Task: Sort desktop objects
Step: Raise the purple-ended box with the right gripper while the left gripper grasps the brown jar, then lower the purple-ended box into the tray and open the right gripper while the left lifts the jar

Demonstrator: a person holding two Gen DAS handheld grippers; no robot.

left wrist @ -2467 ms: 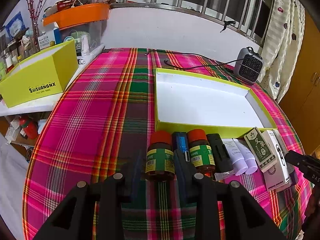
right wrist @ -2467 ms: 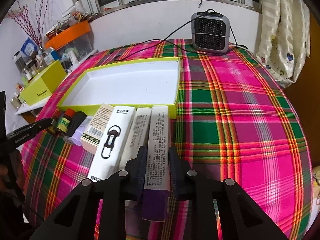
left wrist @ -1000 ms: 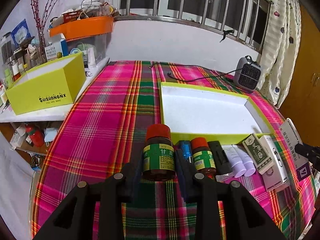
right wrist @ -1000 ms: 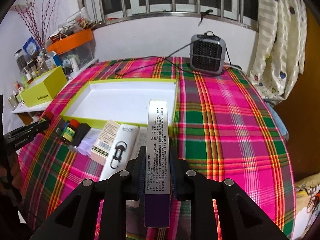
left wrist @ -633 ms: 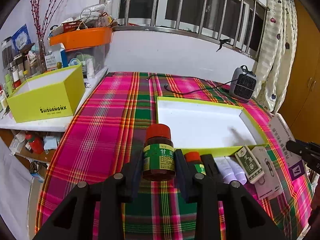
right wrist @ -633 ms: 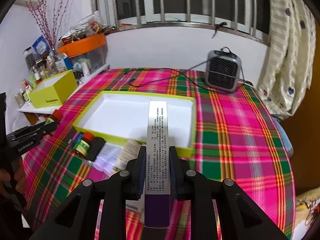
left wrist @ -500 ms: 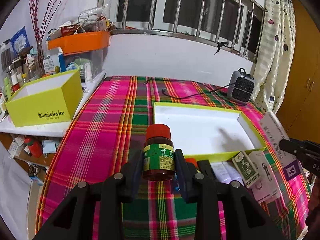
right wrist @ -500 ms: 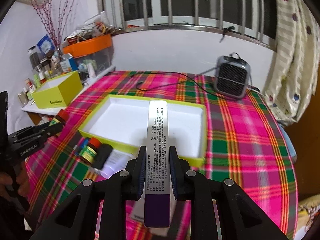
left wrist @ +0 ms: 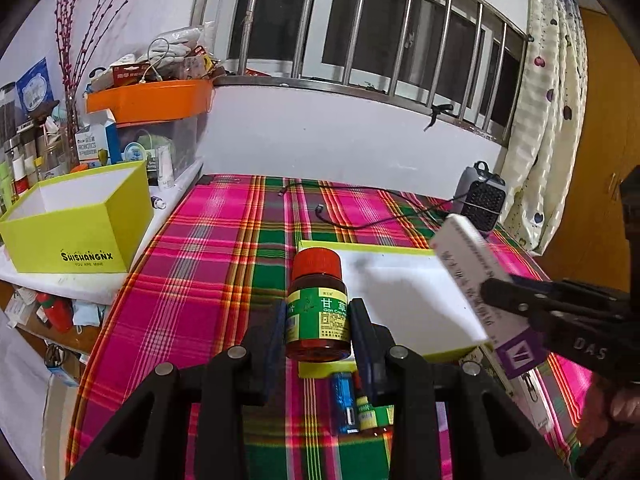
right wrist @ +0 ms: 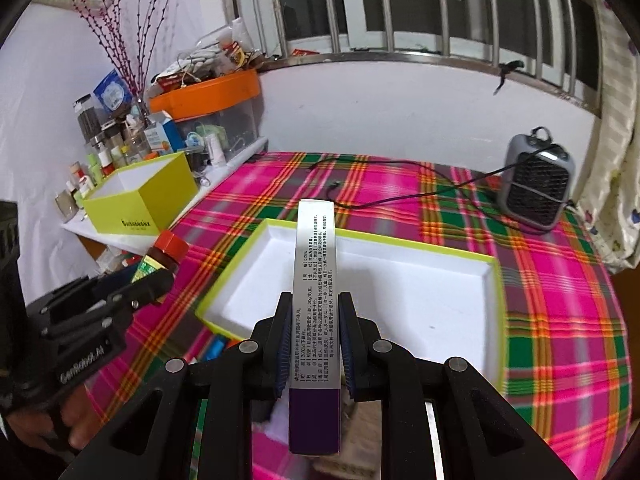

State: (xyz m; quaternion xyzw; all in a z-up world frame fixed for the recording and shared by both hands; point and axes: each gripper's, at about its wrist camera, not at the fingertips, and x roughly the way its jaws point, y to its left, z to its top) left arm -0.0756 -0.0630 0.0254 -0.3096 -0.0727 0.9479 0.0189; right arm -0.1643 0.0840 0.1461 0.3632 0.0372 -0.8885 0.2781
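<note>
My left gripper (left wrist: 318,314) is shut on a brown medicine bottle (left wrist: 317,312) with a red cap and green label, held upright above the near left corner of the shallow lime-edged white tray (left wrist: 400,292). My right gripper (right wrist: 314,318) is shut on a long white and purple carton (right wrist: 316,280), raised over the tray (right wrist: 420,300) and pointing across it. That carton (left wrist: 476,280) and the right gripper (left wrist: 504,294) show at the right of the left wrist view. The bottle (right wrist: 162,260) and left gripper (right wrist: 154,284) show at the left of the right wrist view.
Under the left gripper lie a blue item (left wrist: 344,404) and a small green-labelled bottle (left wrist: 370,416) on the plaid cloth. A grey heater (right wrist: 536,184) with a black cable (right wrist: 380,200) stands at the back right. A lime box (right wrist: 140,200) sits on a side shelf left of the table.
Both grippers have lifted their loads off the table and carried them forward to the tray. The right gripper with the carton has come closer to the left one.
</note>
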